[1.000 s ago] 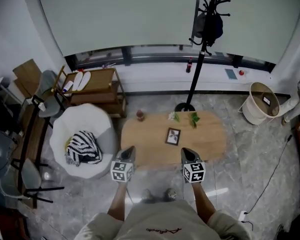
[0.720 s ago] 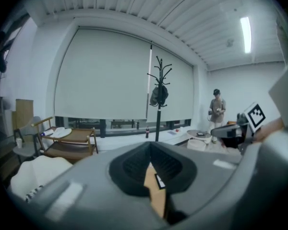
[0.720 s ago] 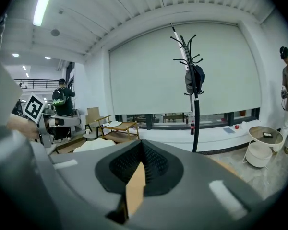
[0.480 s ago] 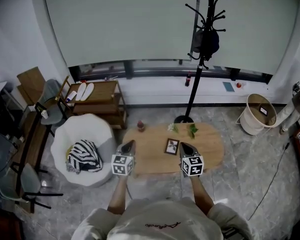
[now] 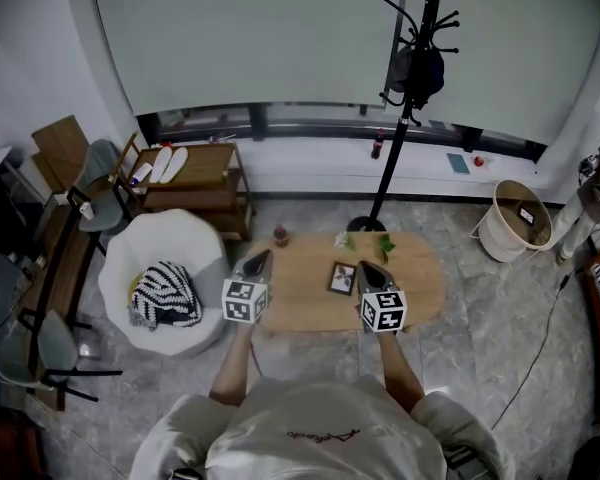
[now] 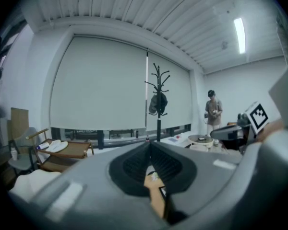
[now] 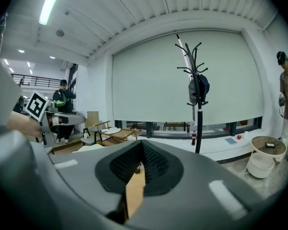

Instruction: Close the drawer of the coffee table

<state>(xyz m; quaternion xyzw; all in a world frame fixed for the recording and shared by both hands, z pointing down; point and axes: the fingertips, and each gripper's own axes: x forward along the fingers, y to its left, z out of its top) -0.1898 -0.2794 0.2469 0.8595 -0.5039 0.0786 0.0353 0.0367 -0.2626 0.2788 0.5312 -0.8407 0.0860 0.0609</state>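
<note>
Judging from overhead, the coffee table shows no drawer jutting out (its front is hidden, so closing only looks done), while the left gripper and right gripper hover above, both pinched together, empty.

The left claw fills the lower half of the frame, its grey jaws meeting at the tips with nothing between them; below the dark ribbed pads a sliver of wooden bench shows through the slit (what lies on it is too small to tell). Above centre a black coat stand rises before the pale roller blind, a dark bag hung on it; at lower left sits a wooden rack; at right a person stands, and the right claw reaches in with its marker cube; a light strip glows at upper right.
</note>
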